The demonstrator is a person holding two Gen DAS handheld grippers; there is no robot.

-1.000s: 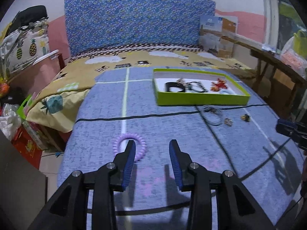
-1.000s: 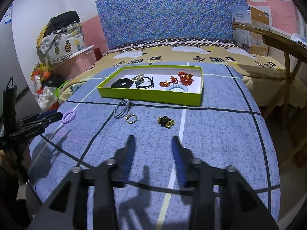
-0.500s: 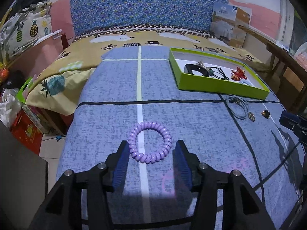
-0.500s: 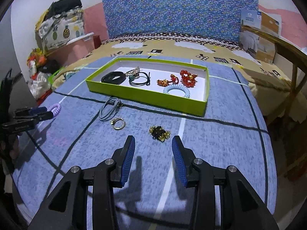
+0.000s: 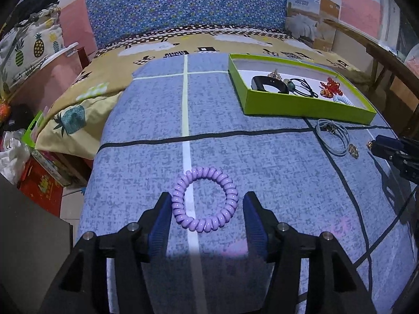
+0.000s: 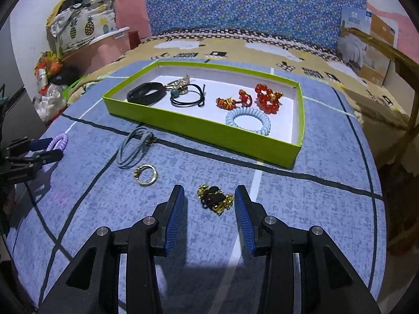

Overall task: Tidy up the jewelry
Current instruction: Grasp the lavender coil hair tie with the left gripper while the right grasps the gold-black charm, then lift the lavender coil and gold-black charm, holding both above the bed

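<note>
the purple spiral hair tie (image 5: 205, 199) lies flat on the blue checked bedspread (image 5: 275, 172), directly ahead of the left tongs (image 5: 207, 216), whose jaws stand apart on either side of it, unclamped. the right tongs (image 6: 209, 209), also apart, straddle the black-and-gold trinket (image 6: 215, 199). each sits low and level, pointing toward the green box (image 6: 209, 133) beyond, so closing looks like the next step.

From my feed: blue patterned headboard (image 5: 193, 7) along the bed's far edge, wool quilt box (image 5: 311, 19) at its far right corner, pineapple-print bag (image 6: 81, 28) off the left edge.
</note>
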